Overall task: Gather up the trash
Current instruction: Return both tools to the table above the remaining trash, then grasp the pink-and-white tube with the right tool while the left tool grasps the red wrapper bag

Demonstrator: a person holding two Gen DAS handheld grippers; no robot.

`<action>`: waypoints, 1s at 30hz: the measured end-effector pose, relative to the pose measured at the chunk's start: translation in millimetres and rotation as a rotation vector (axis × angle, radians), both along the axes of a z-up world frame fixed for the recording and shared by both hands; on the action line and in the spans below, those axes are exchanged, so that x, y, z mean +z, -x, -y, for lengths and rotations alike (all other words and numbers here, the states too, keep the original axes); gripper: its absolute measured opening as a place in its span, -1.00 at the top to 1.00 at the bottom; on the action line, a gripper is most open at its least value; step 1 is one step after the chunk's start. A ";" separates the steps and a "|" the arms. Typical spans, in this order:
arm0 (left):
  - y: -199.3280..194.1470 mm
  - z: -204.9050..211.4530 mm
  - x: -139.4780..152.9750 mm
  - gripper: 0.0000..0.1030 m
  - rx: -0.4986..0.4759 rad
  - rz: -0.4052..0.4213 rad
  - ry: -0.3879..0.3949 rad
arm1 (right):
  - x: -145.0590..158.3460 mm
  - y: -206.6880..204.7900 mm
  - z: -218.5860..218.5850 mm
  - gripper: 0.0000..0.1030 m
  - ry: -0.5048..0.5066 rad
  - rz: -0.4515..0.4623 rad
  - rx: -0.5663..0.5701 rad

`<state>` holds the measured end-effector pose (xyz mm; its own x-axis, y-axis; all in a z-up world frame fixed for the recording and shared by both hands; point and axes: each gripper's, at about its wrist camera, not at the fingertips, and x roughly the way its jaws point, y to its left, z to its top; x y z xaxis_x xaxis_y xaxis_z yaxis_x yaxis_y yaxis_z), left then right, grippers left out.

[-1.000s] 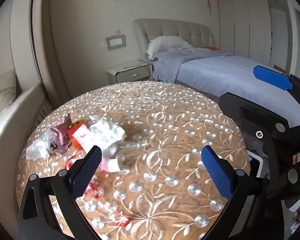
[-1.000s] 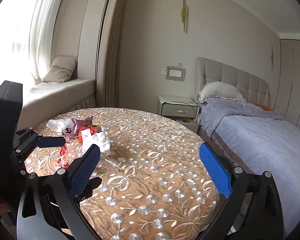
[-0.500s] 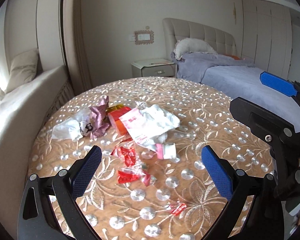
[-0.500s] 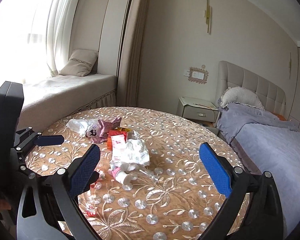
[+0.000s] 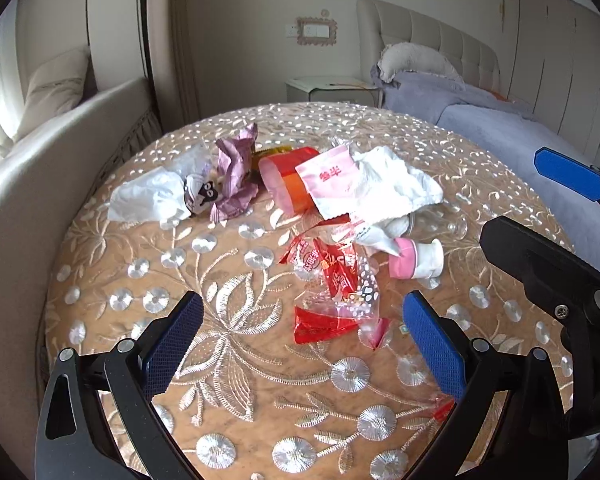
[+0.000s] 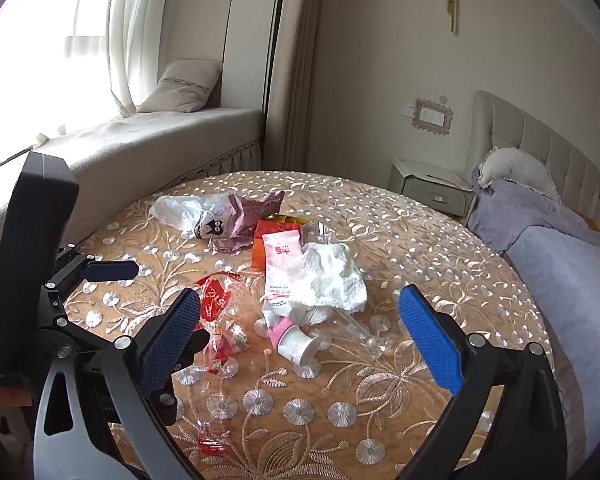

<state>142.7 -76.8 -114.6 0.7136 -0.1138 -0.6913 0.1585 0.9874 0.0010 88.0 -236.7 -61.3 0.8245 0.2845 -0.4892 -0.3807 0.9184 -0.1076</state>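
Note:
Trash lies scattered on a round table with an embroidered tan cloth [image 5: 236, 320] [image 6: 440, 248]. There is a white crumpled tissue [image 5: 392, 188] [image 6: 328, 276], a pink-and-white packet [image 5: 332, 180] [image 6: 280, 268], an orange wrapper [image 5: 288, 176], a purple wrapper [image 5: 236, 172] [image 6: 244, 216], a white bag [image 5: 156, 192] [image 6: 180, 208], red-and-clear wrappers [image 5: 332, 280] [image 6: 216, 304] and a small pink-and-white bottle [image 5: 416, 258] [image 6: 296, 338]. My left gripper [image 5: 304, 344] is open just short of the red wrappers. My right gripper [image 6: 300, 340] is open, with the small bottle lying between its fingertips in that view.
A small red scrap [image 6: 212, 446] lies near the table's front edge. A window seat with a cushion [image 6: 180, 88] runs along the left. A bed with a grey cover [image 5: 500, 120] and a nightstand [image 6: 428, 184] stand to the right.
Both grippers have swung left and come closer to the table, so the trash pile now sits in the middle of both views. Both stay open.

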 end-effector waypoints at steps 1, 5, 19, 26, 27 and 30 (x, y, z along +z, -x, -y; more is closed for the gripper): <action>-3.9 0.7 -4.1 -0.91 -0.003 -0.011 0.000 | -3.3 -3.2 0.6 -0.91 0.001 -0.008 -0.005; -19.4 2.8 -16.6 -0.91 -0.005 -0.051 -0.005 | -15.4 -15.3 2.0 -0.91 0.003 -0.047 -0.007; -49.4 3.4 -40.4 -0.53 -0.049 -0.162 -0.054 | -57.7 -59.1 -3.6 -0.14 -0.021 -0.252 0.033; -42.8 12.8 -35.5 0.04 -0.122 -0.141 -0.059 | -66.6 -70.4 -6.5 -0.04 -0.057 -0.354 0.046; -40.8 15.1 -35.2 0.16 -0.134 -0.137 -0.066 | -68.0 -71.6 -6.9 -0.04 -0.055 -0.365 0.047; -35.7 17.3 -33.2 0.34 -0.167 -0.153 -0.047 | -75.2 -78.0 -8.3 0.15 -0.047 -0.410 0.054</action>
<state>178.5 -94.1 -147.8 0.5742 -0.1871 -0.7970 0.3220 0.9467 0.0097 166.0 -228.5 -136.5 0.5470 0.3520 -0.7595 -0.4311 0.8962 0.1049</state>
